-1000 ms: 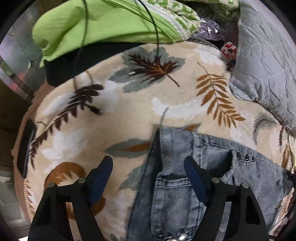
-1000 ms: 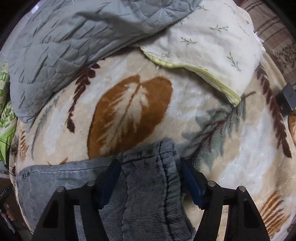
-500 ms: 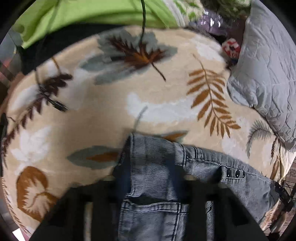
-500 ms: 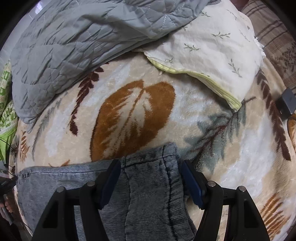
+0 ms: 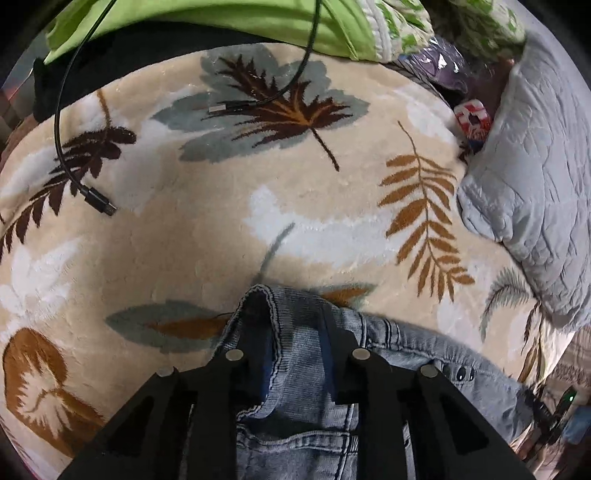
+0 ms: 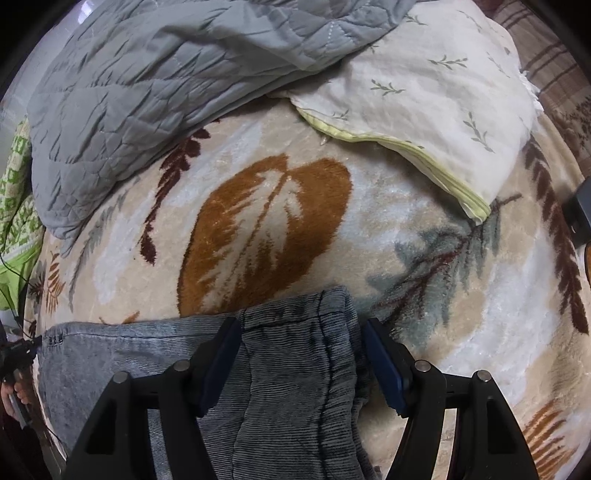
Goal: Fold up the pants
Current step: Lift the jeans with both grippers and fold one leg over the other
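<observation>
Grey-blue denim pants (image 5: 310, 332) lie on a beige leaf-patterned blanket (image 5: 221, 229). In the left wrist view my left gripper (image 5: 295, 354) is shut on the waistband corner of the pants, which bunches up between the fingers. In the right wrist view the pants (image 6: 288, 332) show as a ribbed grey leg end. My right gripper (image 6: 301, 354) is open, its blue-padded fingers straddling that leg end; contact with the cloth is not clear.
A grey quilt (image 6: 147, 81) and a white leaf-print pillow (image 6: 424, 92) lie beyond the right gripper. A green cover (image 5: 221, 18), the grey quilt (image 5: 535, 184) and two black cables with plugs (image 5: 99, 203) lie beyond the left gripper.
My left gripper moved right over the waistband corner and closed on it, bunching the denim. My right gripper stayed open over the leg end, hardly moving.
</observation>
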Demonstrator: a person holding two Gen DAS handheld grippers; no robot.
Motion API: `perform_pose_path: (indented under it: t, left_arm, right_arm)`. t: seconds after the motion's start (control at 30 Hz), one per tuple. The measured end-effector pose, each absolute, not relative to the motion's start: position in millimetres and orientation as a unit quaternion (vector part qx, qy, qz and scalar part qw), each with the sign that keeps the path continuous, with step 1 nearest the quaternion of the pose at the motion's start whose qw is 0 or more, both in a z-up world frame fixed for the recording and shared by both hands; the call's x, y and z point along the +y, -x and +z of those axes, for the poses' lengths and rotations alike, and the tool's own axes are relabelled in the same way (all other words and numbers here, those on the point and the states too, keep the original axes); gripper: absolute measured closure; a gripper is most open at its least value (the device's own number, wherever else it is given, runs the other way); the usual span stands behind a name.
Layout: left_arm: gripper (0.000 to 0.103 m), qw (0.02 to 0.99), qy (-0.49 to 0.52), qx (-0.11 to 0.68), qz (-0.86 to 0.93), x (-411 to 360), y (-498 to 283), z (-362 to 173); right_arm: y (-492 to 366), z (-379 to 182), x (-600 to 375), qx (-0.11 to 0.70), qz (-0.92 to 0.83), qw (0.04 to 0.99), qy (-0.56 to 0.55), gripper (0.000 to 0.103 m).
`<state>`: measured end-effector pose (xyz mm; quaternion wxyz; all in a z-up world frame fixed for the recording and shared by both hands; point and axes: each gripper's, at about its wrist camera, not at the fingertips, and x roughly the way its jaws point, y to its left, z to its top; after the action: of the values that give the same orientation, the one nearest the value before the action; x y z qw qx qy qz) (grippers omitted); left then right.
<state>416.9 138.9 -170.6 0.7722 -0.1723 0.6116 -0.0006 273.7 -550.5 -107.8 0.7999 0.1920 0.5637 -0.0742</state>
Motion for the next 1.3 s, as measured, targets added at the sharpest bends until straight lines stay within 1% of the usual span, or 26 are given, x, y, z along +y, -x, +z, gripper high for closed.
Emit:
perform_pose_path:
  t: [0.03, 0.07, 0.1, 0.13, 0.33, 0.4, 0.43, 0.47, 0.5, 0.53, 0.63, 0.87, 0.93, 1.07, 1.17, 1.3]
  left_arm:
    - [0.08, 0.776, 0.17, 0.607, 0.002, 138.3, -416.6, -170.2]
    - [0.083, 0.781, 0.163, 0.602, 0.007, 137.1, -415.4, -168.7]
    - [0.093, 0.786, 0.155, 0.598, 0.01, 132.1, -414.8, -168.9]
    - [0.096, 0.792, 0.145, 0.593, 0.011, 129.2, -414.0, -168.2]
    - [0.1, 0.805, 0.146, 0.575, 0.017, 126.7, -411.1, -164.1]
    - [0.1, 0.809, 0.151, 0.567, 0.018, 126.9, -409.4, -159.0]
    - [0.1, 0.813, 0.155, 0.561, 0.017, 127.0, -408.0, -153.9]
    - [0.1, 0.816, 0.156, 0.557, 0.014, 127.5, -406.8, -149.2]
    - [0.1, 0.819, 0.156, 0.552, 0.011, 127.1, -405.2, -144.4]
    - [0.1, 0.822, 0.157, 0.547, 0.008, 126.9, -403.0, -138.5]
    - [0.101, 0.829, 0.17, 0.532, -0.006, 130.3, -395.6, -119.1]
    - [0.1, 0.845, 0.214, 0.488, -0.043, 145.9, -362.9, -58.3]
    - [0.1, 0.852, 0.23, 0.467, -0.06, 153.9, -343.1, -35.7]
    - [0.1, 0.864, 0.244, 0.43, -0.092, 166.8, -297.8, -5.6]
    - [0.1, 0.868, 0.251, 0.412, -0.114, 182.2, -251.0, 6.2]
    - [0.1, 0.868, 0.252, 0.408, -0.133, 195.3, -191.4, 3.3]
  right_arm:
    - [-274.7, -108.0, -549.9, 0.564, -0.074, 0.8, -0.191, 0.031]
    - [-275.5, -108.0, -549.9, 0.564, -0.073, 0.8, -0.191, 0.031]
    - [-277.2, -108.5, -549.5, 0.563, -0.073, 0.801, -0.191, 0.031]
    - [-278.0, -108.5, -549.8, 0.562, -0.075, 0.802, -0.189, 0.031]
    - [-291.0, -117.6, -548.5, 0.564, -0.083, 0.801, -0.18, 0.03]
    - [-294.9, -117.9, -541.5, 0.562, -0.076, 0.806, -0.168, 0.037]
    - [-295.4, -116.6, -536.8, 0.56, -0.073, 0.81, -0.157, 0.049]
    - [-295.9, -114.8, -531.0, 0.557, -0.065, 0.815, -0.145, 0.07]
    - [-296.0, -113.0, -526.9, 0.554, -0.057, 0.818, -0.142, 0.075]
    - [-295.7, -110.5, -524.7, 0.552, -0.048, 0.818, -0.153, 0.077]
    - [-291.5, -94.6, -517.9, 0.529, -0.058, 0.834, -0.146, 0.079]
    - [-259.8, -15.0, -512.8, 0.42, -0.052, 0.891, -0.167, 0.079]
    - [-245.0, 12.0, -509.2, 0.382, -0.055, 0.906, -0.175, 0.079]
    - [-207.4, 46.8, -516.8, 0.322, -0.056, 0.925, -0.193, 0.079]
    - [-175.8, 48.1, -522.5, 0.317, -0.048, 0.923, -0.214, 0.079]
    - [-120.6, 40.2, -528.2, 0.3, -0.037, 0.924, -0.232, 0.079]
